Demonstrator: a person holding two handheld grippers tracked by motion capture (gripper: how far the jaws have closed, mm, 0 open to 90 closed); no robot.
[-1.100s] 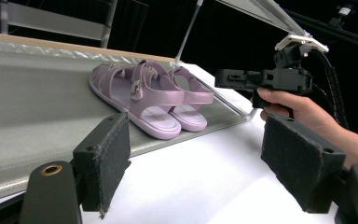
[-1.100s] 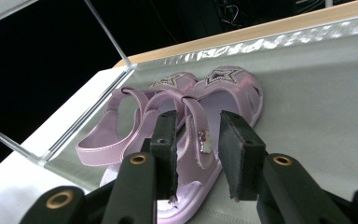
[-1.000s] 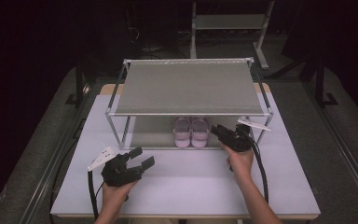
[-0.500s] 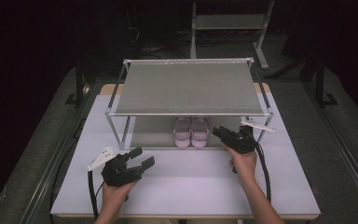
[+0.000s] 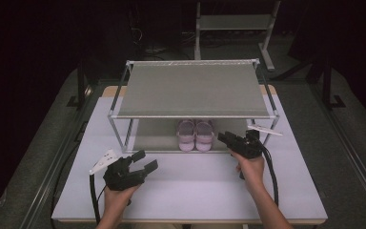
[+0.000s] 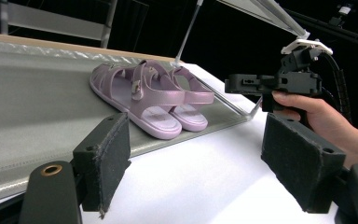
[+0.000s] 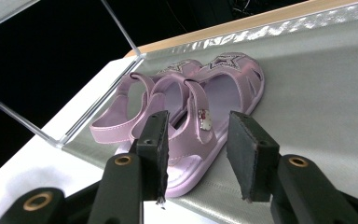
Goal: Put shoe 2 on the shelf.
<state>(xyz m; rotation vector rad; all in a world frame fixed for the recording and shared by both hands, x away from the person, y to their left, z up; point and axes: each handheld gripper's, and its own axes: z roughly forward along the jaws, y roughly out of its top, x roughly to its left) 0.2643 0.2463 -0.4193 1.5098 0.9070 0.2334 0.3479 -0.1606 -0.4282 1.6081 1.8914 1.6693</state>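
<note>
**Right claw closing in on the sandals**

Sitting side by side on the rack's lower shelf: pink sandals, toes pointing away. Hovering just right of them, nearer: right claw, just been spreading, gripping nothing. Idling well apart, spread, empty: left claw.

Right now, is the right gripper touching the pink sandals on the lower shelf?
Apart. In the left gripper view, the right gripper hangs beside the pink sandals, with dark background showing between them.
</note>
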